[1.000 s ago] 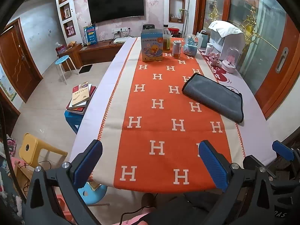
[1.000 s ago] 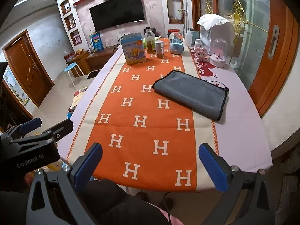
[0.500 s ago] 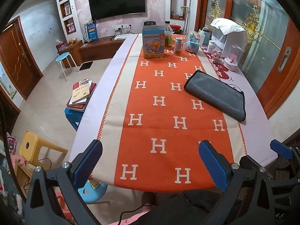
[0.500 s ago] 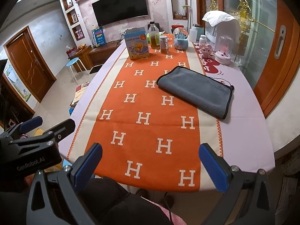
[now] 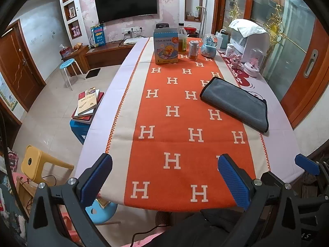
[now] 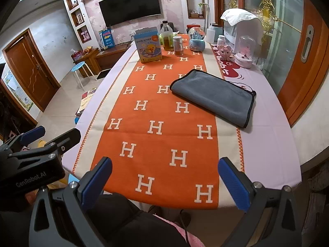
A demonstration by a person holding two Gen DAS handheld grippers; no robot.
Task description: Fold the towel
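A grey towel with a dark border (image 5: pixel 235 104) lies folded flat on the right side of the long table, over the edge of the orange runner; it also shows in the right wrist view (image 6: pixel 213 96). My left gripper (image 5: pixel 164 181) is open and empty above the table's near edge, well short of the towel. My right gripper (image 6: pixel 164 183) is open and empty at the near edge too. The left gripper's body (image 6: pixel 30 160) shows at the left of the right wrist view, and a right fingertip (image 5: pixel 307 164) shows at the right of the left wrist view.
The orange runner with white H letters (image 5: pixel 181 123) runs down the table. At the far end stand a blue duck box (image 5: pixel 166 46), a bottle (image 5: pixel 182 41), a jar (image 5: pixel 193 50) and a snow globe (image 5: pixel 208 45). Left of the table are stools and stacked books (image 5: pixel 87 105).
Both grippers have drifted slightly and tilted, so the table and towel sit a little differently in view. The towel has not moved. Both grippers stay open.
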